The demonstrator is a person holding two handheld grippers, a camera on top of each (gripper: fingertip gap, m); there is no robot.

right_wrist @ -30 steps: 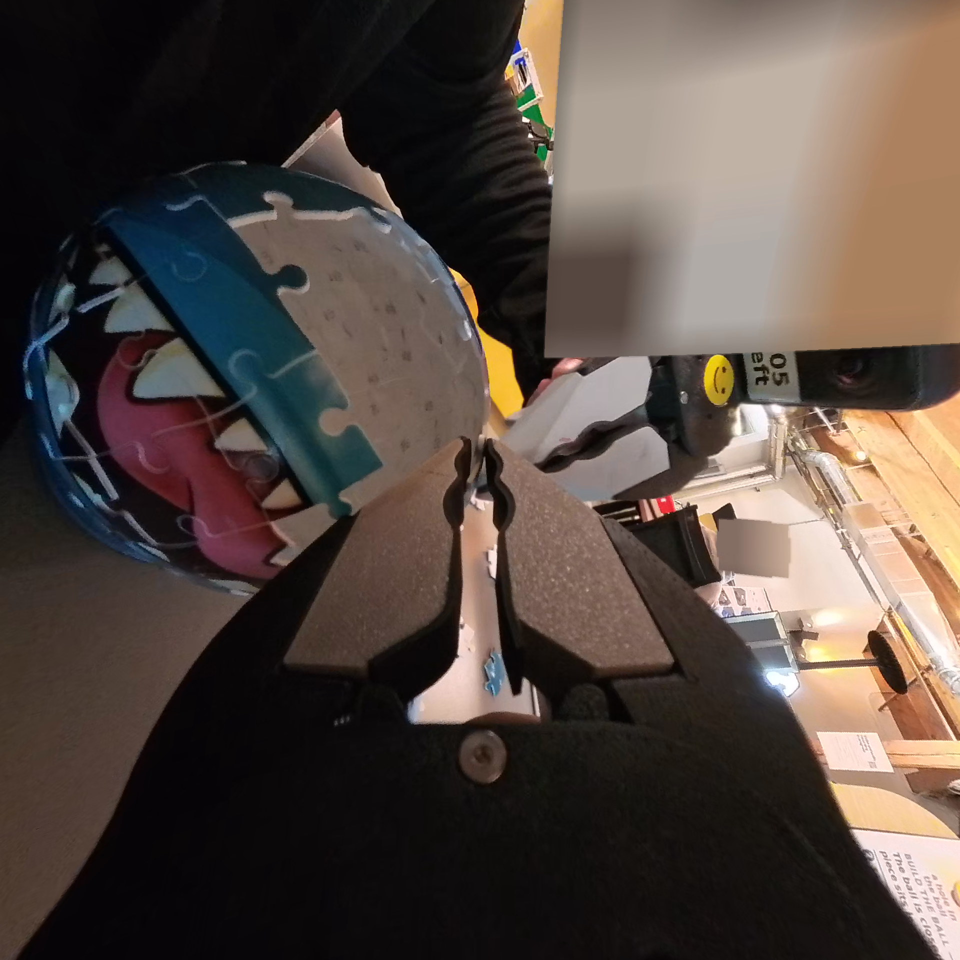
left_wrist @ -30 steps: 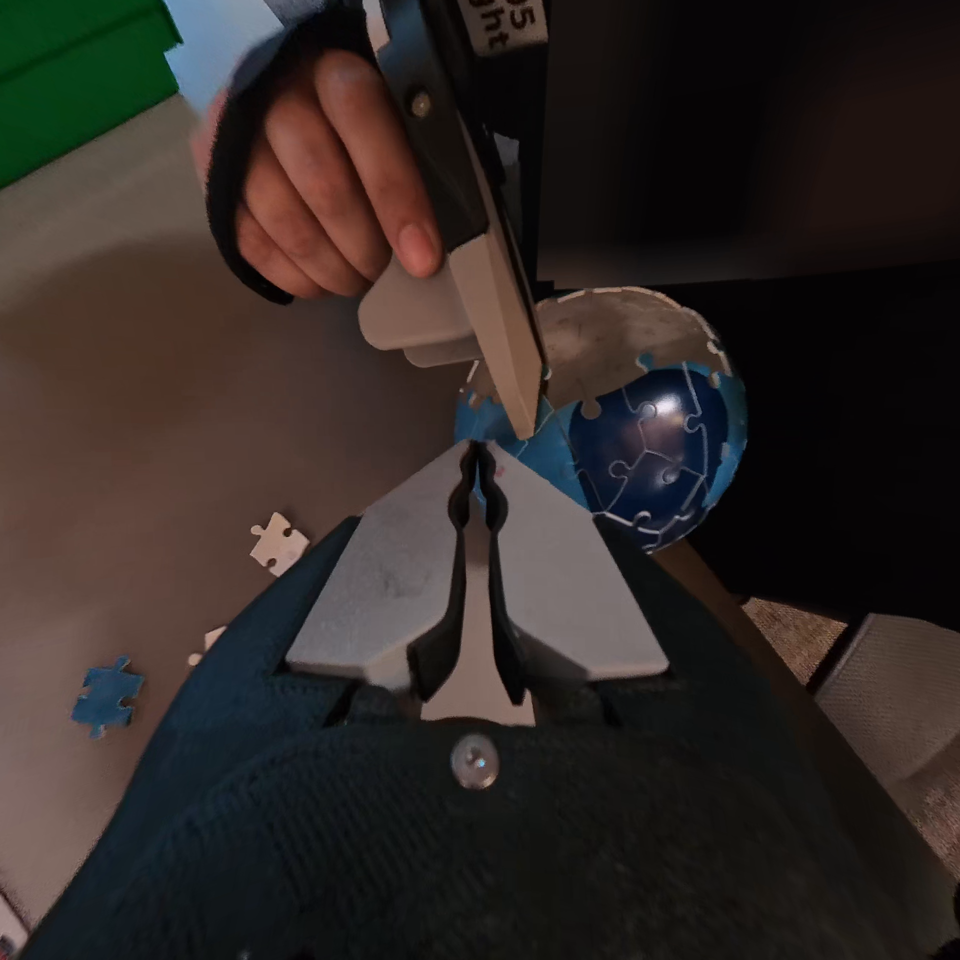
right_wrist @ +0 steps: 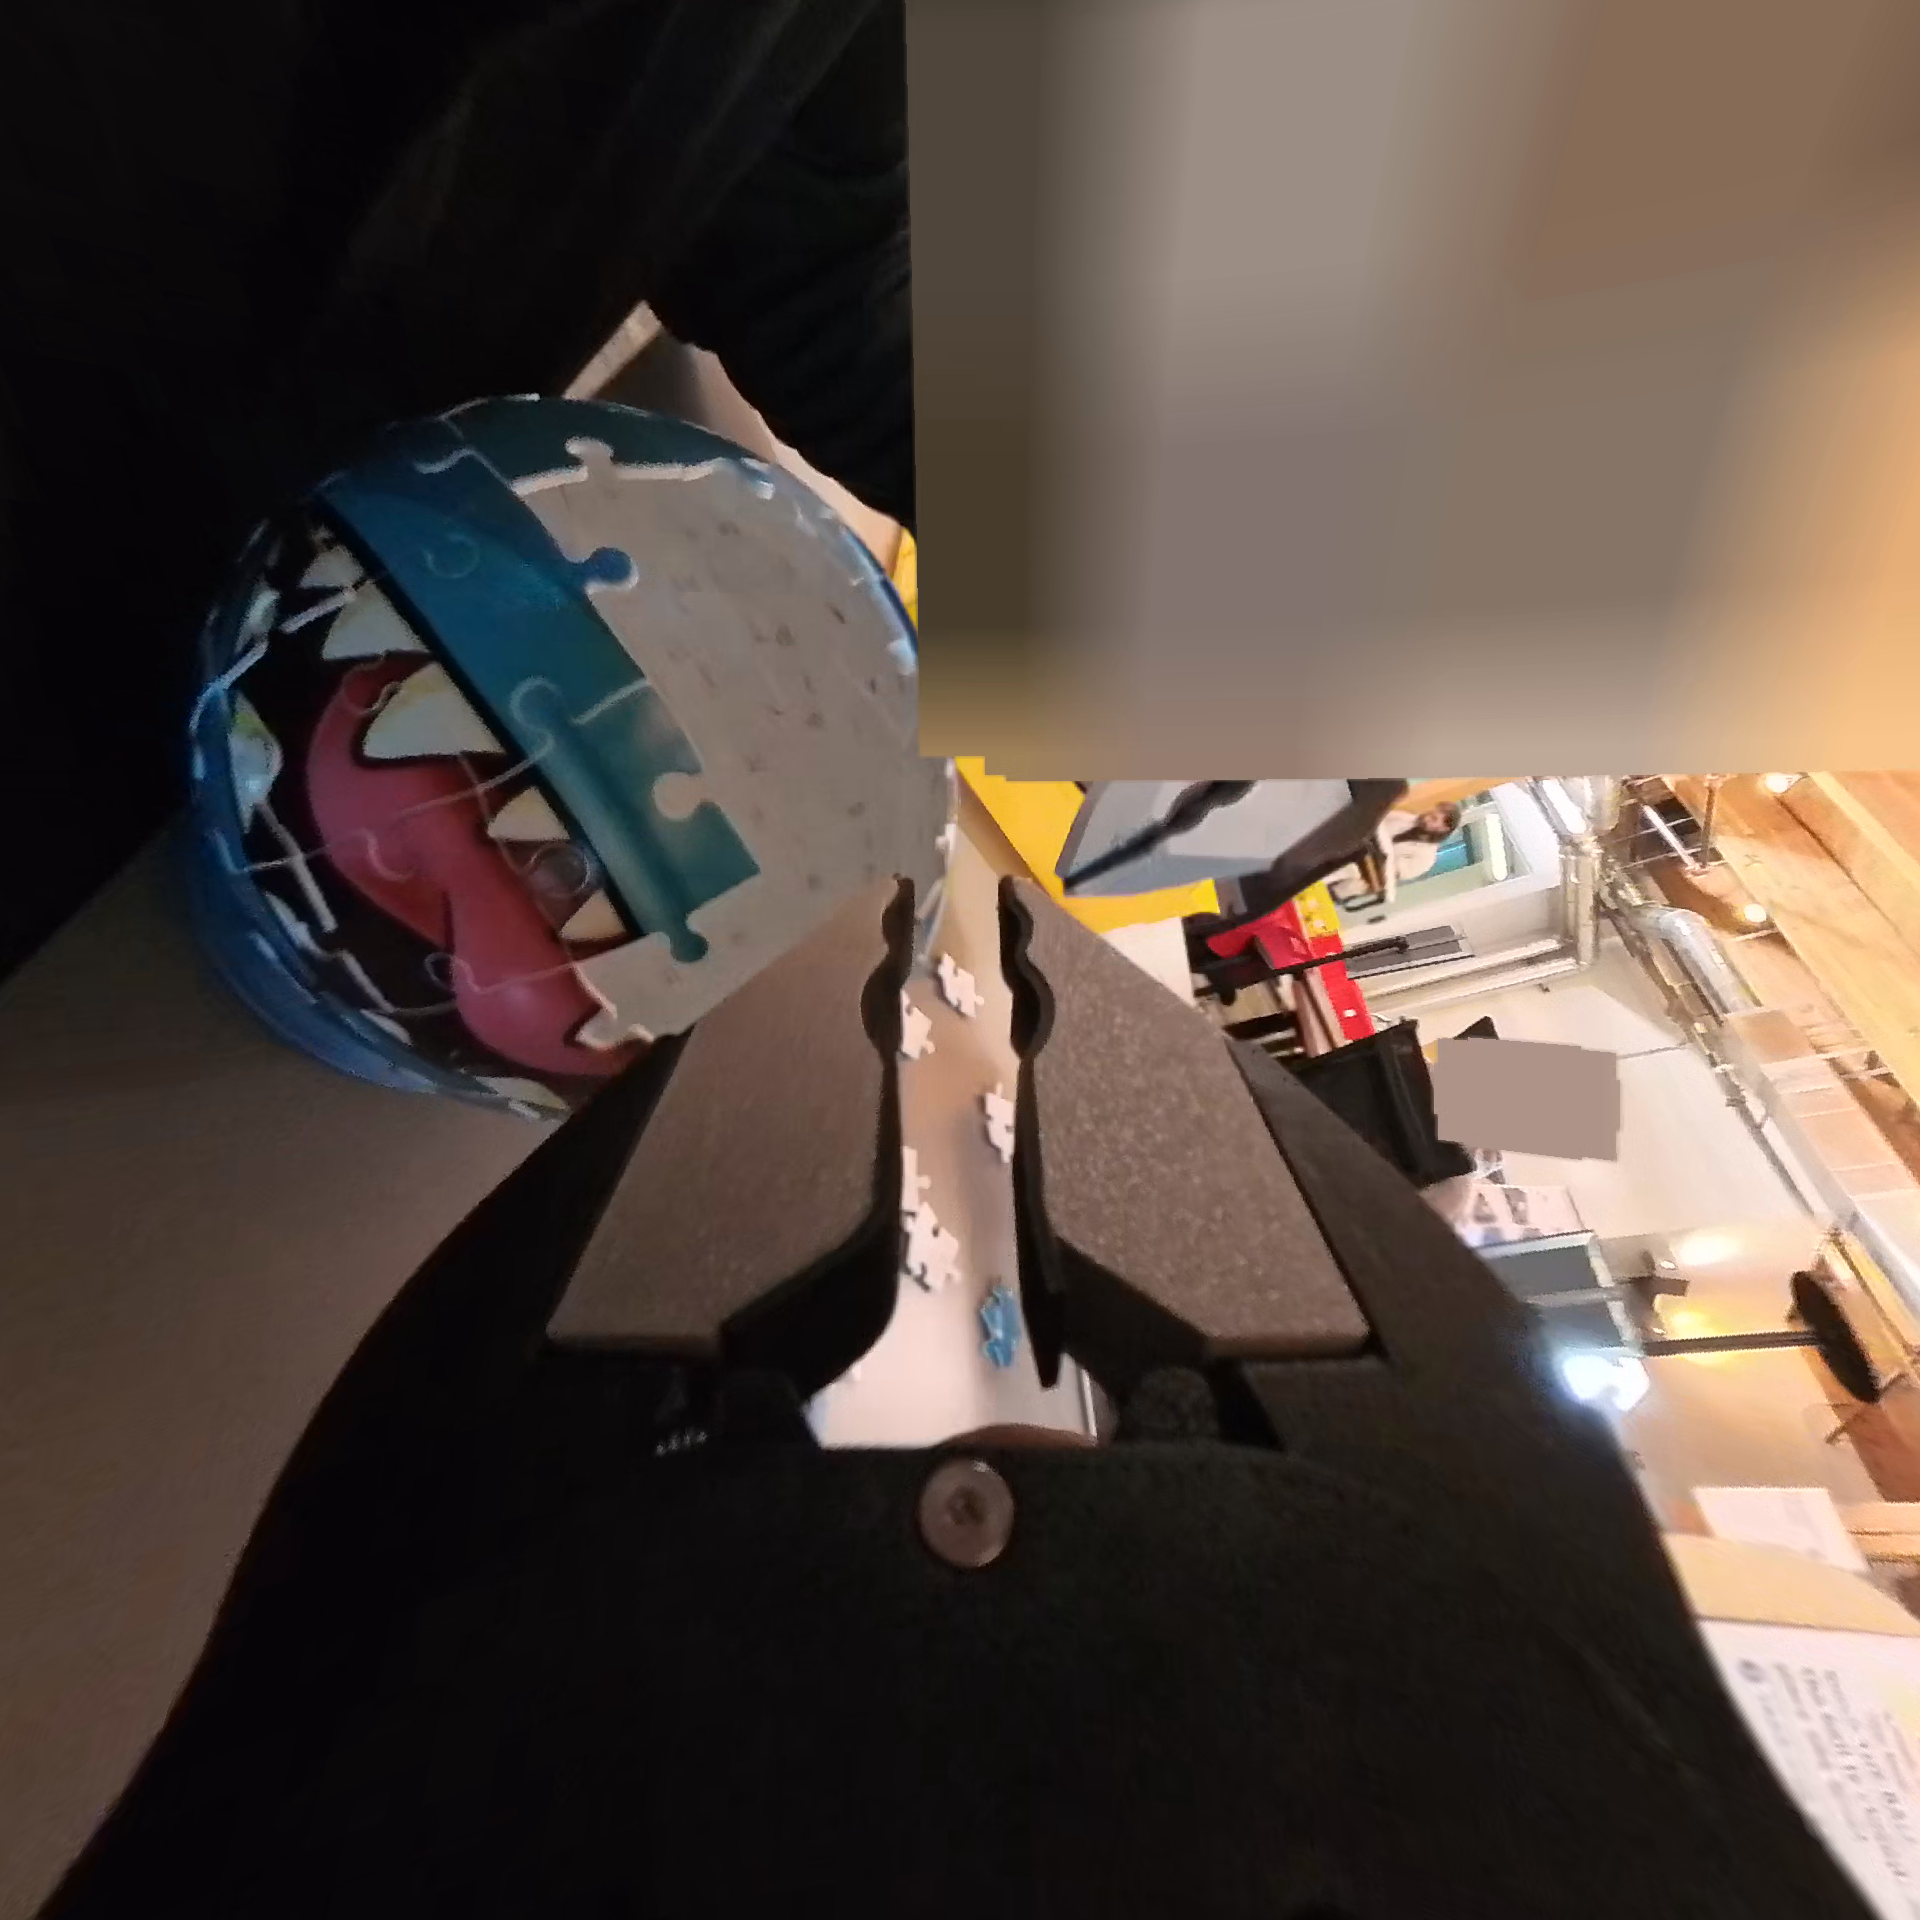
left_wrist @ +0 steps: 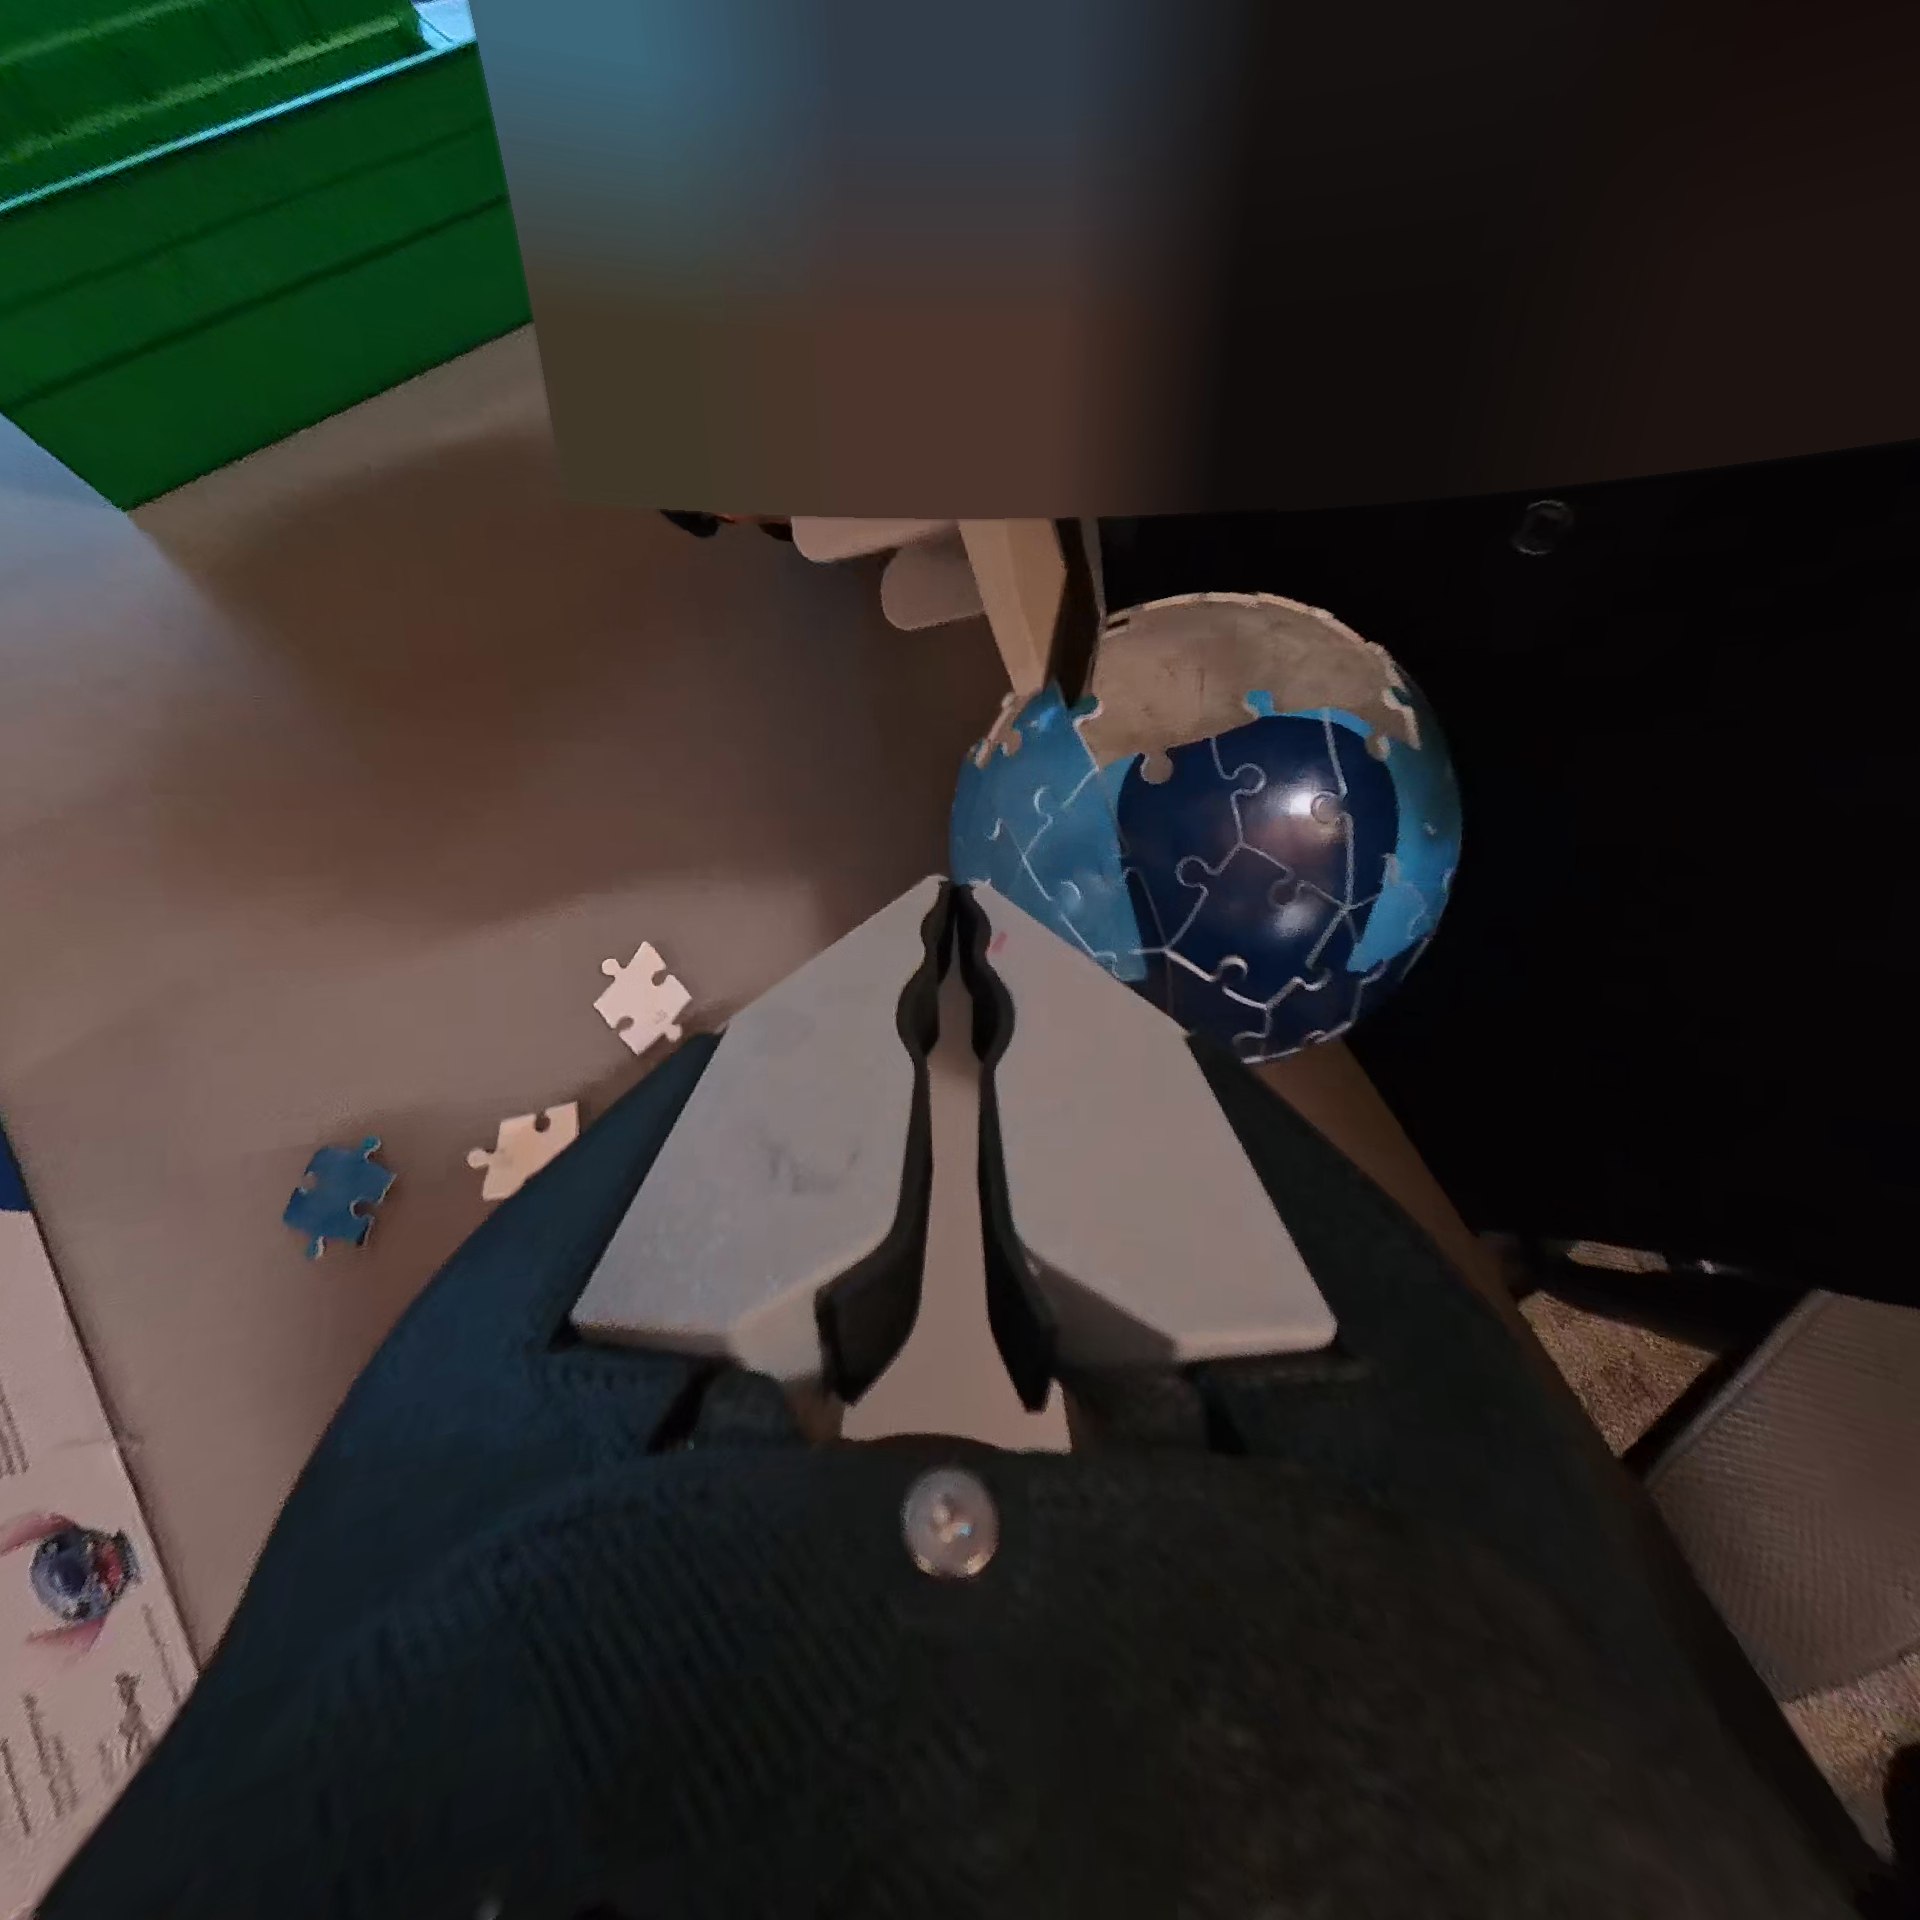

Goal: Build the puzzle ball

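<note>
Left wrist view: the left tongs (left_wrist: 951, 891) are clenched on nothing, just beside the half-built blue puzzle ball (left_wrist: 1210, 821) resting on the brown tabletop (left_wrist: 416, 748). The right tongs (right_wrist: 954, 899) stand released, parted at the ball's open grey rim. Loose jigsaw pieces (left_wrist: 641, 995) lie left of the ball.

The left wrist view looks forward and down along the left gripper (left_wrist: 951, 894) onto the worktop (left_wrist: 416, 790), with the puzzle ball (left_wrist: 1205, 831) close ahead to the right. The right wrist view is rolled sideways, very near the puzzle ball (right_wrist: 540, 769), facing across the worktop (right_wrist: 156, 1091) toward the room. Both views share the ball, the loose pieces (left_wrist: 641, 997) and the opposite gripper.
</note>
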